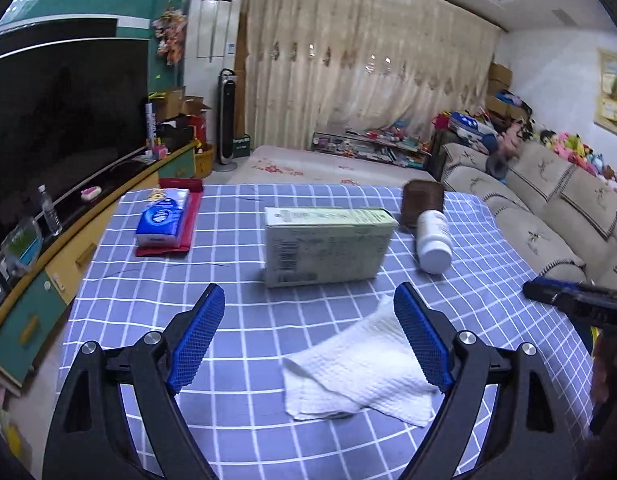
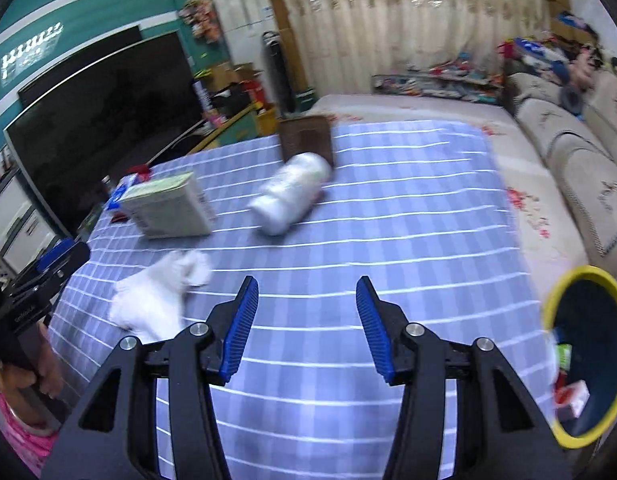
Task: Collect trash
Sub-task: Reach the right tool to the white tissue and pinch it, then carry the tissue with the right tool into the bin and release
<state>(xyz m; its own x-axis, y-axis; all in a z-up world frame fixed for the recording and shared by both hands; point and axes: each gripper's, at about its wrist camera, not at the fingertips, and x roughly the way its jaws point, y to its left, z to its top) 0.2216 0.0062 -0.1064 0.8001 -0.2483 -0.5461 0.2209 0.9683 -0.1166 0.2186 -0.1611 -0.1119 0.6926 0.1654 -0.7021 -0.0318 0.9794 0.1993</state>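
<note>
A crumpled white paper towel [image 1: 360,372] lies on the blue checked tablecloth [image 1: 244,320], between the open jaws of my left gripper [image 1: 308,300], nearer the right pad. It also shows in the right wrist view [image 2: 156,300]. A pale green carton [image 1: 328,244] lies ahead, and a white bottle [image 1: 434,240] lies on its side to its right. My right gripper [image 2: 306,292] is open and empty over the cloth, with the bottle [image 2: 288,200] and carton [image 2: 168,208] ahead. A yellow-rimmed dark bin [image 2: 588,360] holding some scraps stands at the right of the table.
A brown box [image 1: 422,200] stands behind the bottle. A blue tissue pack [image 1: 162,216] lies on a red folder [image 1: 188,236] at the far left. A TV [image 1: 60,128] on a cabinet stands left, a sofa [image 1: 548,208] right. The right gripper shows at the right edge [image 1: 576,300].
</note>
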